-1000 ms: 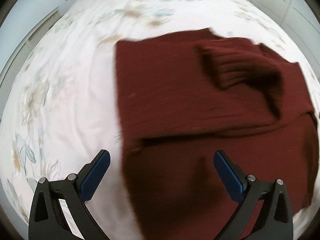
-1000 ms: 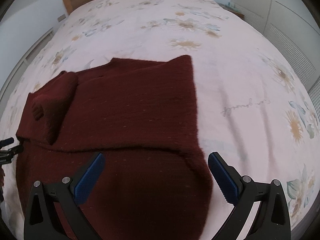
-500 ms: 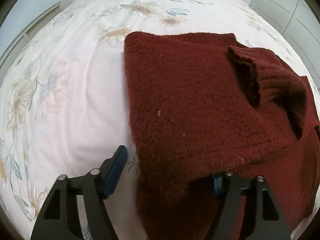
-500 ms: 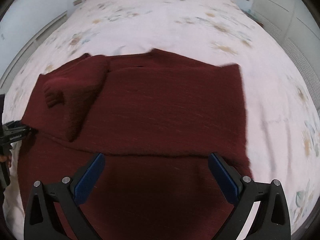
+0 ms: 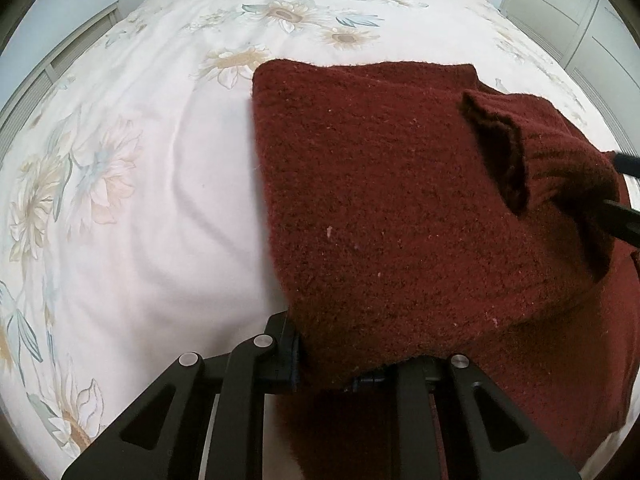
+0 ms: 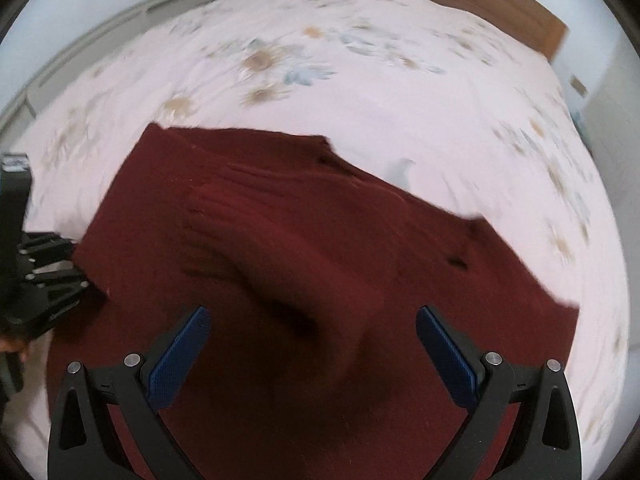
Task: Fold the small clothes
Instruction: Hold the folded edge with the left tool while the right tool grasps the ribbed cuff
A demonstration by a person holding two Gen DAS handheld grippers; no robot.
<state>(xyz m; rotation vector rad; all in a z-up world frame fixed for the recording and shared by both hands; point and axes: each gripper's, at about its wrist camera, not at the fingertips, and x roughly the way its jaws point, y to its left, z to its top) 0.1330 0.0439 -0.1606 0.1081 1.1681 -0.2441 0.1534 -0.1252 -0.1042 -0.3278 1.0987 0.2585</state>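
1. In the left wrist view, the left gripper [image 5: 320,364] is seen closed on the near edge of the dark red sweater [image 5: 400,200]; the pinched fold hides the fingertips, and the knit bulges up and away directly ahead of the jaws. The sweater is spread forward and to the right of this gripper over the flowered bedsheet [image 5: 140,160], with bare sheet lying to the gripper's left. A folded-in sleeve [image 5: 540,160] is seen on top, ahead and far to the right, with part of the other tool just beside it at the frame's right edge.

2. In the right wrist view, which is somewhat blurred, the right gripper [image 6: 312,344] is seen with its blue pads [image 6: 180,356] spread wide and nothing held between them. It hangs above the sweater [image 6: 320,240], which fills the space between and ahead of the fingers. The sweater's long axis is judged to run from this gripper's near left to its far right. The left gripper [image 6: 48,280] is seen at the far left, at the sweater's left edge.

3. The left gripper is judged the nearer to a hold, being already on the edge. The coming fold is judged to depend on the right gripper taking the matching near edge just below it.
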